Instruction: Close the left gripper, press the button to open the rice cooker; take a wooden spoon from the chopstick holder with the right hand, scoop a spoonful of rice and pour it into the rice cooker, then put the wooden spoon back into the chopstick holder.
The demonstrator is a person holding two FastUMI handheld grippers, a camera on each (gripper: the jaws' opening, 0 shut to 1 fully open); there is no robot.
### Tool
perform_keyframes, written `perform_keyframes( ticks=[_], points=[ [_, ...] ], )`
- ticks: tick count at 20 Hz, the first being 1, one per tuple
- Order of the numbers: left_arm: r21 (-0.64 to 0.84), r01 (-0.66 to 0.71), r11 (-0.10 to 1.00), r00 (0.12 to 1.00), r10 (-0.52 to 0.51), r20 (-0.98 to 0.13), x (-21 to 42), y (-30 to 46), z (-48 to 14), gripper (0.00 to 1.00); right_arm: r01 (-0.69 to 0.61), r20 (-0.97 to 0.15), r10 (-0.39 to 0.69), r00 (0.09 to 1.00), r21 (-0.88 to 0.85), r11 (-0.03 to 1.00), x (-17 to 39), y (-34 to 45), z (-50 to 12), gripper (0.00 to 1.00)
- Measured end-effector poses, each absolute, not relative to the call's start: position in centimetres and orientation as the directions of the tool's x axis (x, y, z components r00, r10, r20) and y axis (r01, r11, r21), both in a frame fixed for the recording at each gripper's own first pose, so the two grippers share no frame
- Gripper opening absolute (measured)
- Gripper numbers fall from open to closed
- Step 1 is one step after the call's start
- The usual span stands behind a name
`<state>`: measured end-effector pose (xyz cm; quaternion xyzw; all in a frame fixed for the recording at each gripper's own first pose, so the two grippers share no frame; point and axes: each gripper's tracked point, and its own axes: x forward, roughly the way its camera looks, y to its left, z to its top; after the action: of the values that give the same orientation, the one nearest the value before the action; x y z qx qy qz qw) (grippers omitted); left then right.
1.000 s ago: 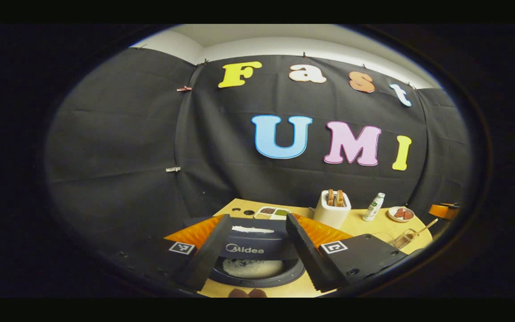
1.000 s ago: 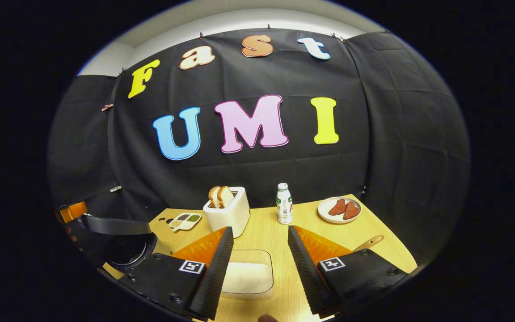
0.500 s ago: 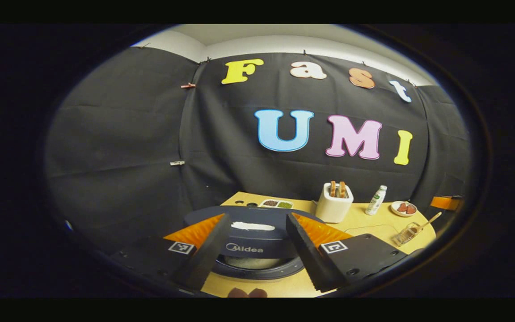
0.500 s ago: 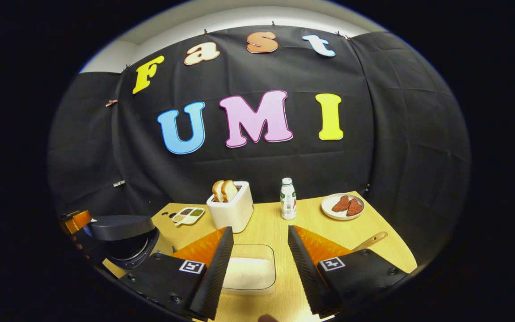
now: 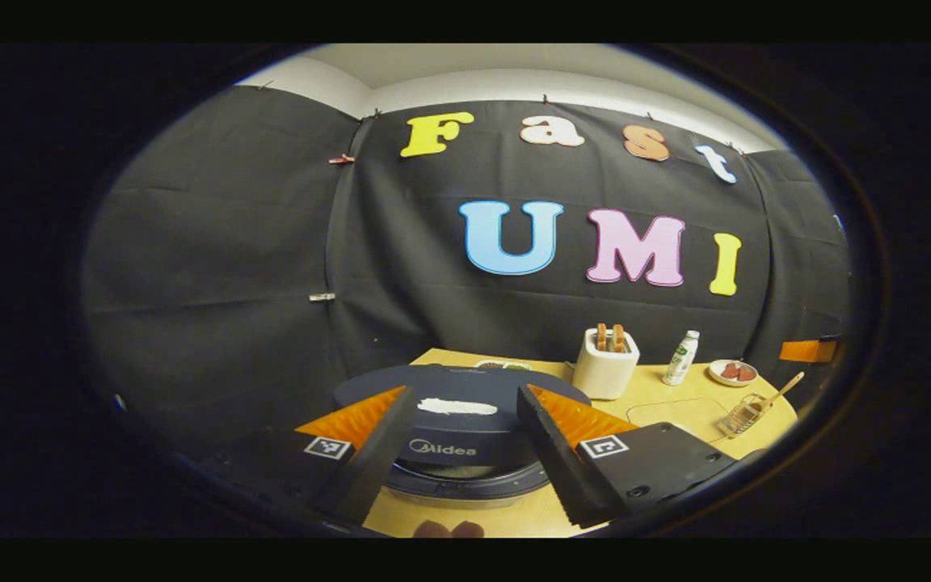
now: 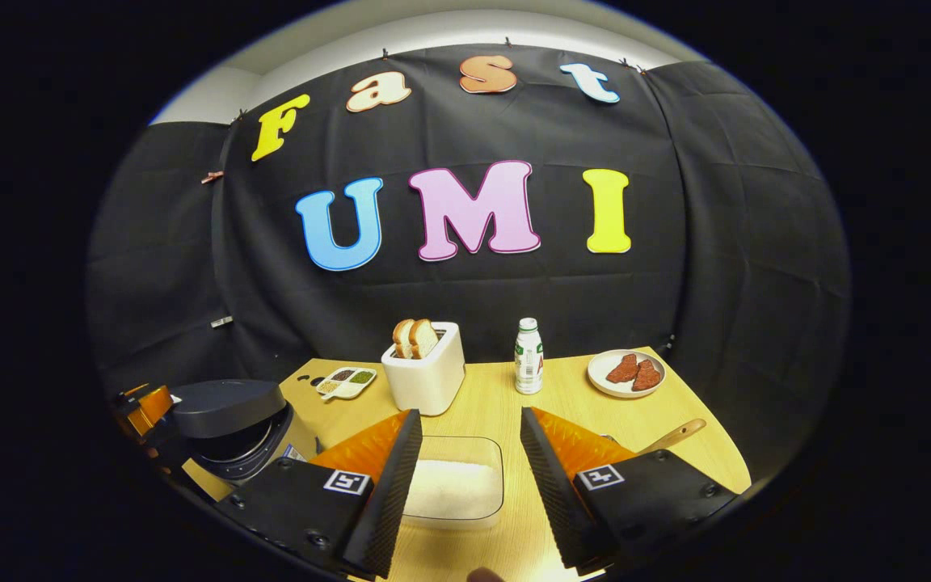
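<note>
Hovering low over the rice cooker [image 5: 457,428], the left gripper [image 5: 459,453] has its jaws spread apart with nothing between them but the cooker's dark lid [image 5: 457,388], which sits ahead of and between the two fingers, tipped down close to the body with a thin gap at the front rim. Beyond the right jaw in the left gripper view, the chopstick holder [image 5: 744,415] stands on the wooden surface [image 5: 676,400] with the wooden spoon [image 5: 781,388] leaning out of it. Farther ahead of the jaws are a white toaster [image 5: 604,368] with bread and a small bottle [image 5: 680,358], and a plate [image 5: 732,372] lies off toward the right.

The right gripper [image 6: 465,477] also has its jaws wide apart, empty, poised above a clear container of rice [image 6: 453,485] that lies between and just beyond the fingers. In the right gripper view the rice cooker [image 6: 231,428] is well off to the left of the left jaw, its lid [image 6: 227,396] partly raised, and the other gripper is close beside it at the edge. A wooden spoon handle [image 6: 676,435] pokes out just past the right jaw. A divided dish of grains [image 6: 346,381] sits ahead left, near the toaster [image 6: 425,376].
</note>
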<state>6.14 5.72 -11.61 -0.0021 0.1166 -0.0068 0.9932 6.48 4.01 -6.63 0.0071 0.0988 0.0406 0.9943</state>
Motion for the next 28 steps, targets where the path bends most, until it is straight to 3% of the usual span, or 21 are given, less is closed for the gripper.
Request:
perform_keyframes(
  ticks=[16,21,24,28],
  points=[
    [-0.045,-0.016,0.999,0.966,0.004,-0.258,5.0,6.2,-15.5,0.88,-0.132,-0.228,0.131,0.965,0.011,0.991,5.6,6.2,-7.7,0.77],
    [0.003,-0.02,1.0,0.964,0.02,-0.265,5.3,6.2,-16.4,0.88,-0.151,-0.229,0.147,0.962,0.001,0.988,5.4,7.0,-8.0,0.77],
    [-0.01,-0.024,1.0,0.944,0.019,-0.328,5.1,6.6,-18.9,0.88,-0.155,-0.233,0.152,0.96,0.005,0.988,5.2,7.2,-8.2,0.78],
    [0.036,-0.001,0.999,0.954,0.012,-0.298,4.8,6.3,-18.7,0.89,-0.155,-0.233,0.152,0.96,0.007,0.988,5.1,7.2,-8.2,0.78]
  ],
)
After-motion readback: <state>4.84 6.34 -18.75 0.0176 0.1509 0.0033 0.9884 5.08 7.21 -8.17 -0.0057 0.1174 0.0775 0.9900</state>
